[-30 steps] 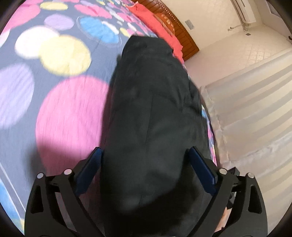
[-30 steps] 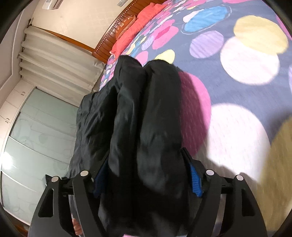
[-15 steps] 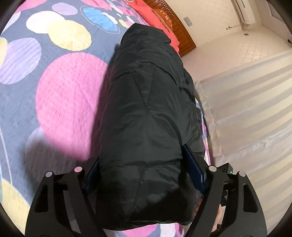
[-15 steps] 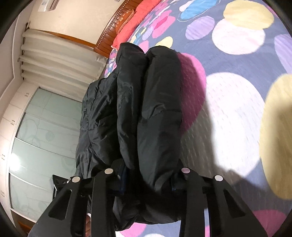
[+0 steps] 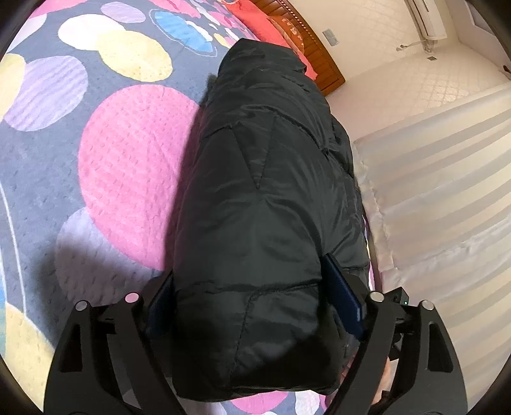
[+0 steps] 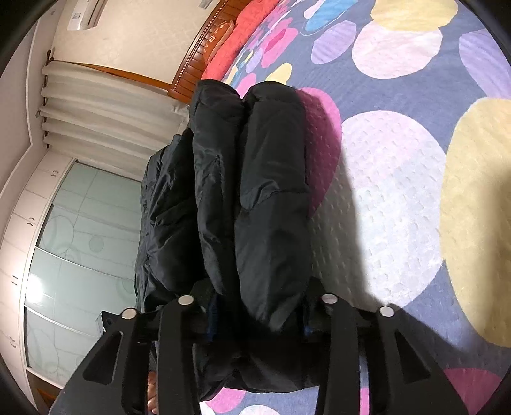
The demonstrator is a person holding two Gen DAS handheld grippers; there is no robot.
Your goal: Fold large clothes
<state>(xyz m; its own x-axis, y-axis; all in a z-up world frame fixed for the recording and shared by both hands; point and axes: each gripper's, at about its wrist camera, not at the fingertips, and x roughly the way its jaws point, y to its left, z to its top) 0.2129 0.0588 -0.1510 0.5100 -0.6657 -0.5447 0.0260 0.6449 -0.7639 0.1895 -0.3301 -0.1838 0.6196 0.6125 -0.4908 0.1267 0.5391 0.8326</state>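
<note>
A bulky black puffer jacket (image 5: 255, 207) lies folded in thick layers near the edge of a bed with a quilt of coloured circles (image 5: 121, 166). My left gripper (image 5: 252, 293) is closed around the near end of the folded jacket, with its blue pads pressed into both sides. In the right wrist view the jacket (image 6: 249, 191) shows as stacked rolls. My right gripper (image 6: 258, 316) is shut on the lower end of those layers. The fingertips are hidden in the fabric.
A wooden headboard (image 5: 306, 41) and red pillows (image 6: 246, 28) are at the far end of the bed. White curtains (image 5: 447, 198) hang beside the bed. A wardrobe with frosted glass doors (image 6: 73, 239) stands beyond the bed edge.
Both grippers closed in on the jacket and drew back along it toward its near end. The left jaws went from wide apart to pressed on the bundle; the right narrowed too.
</note>
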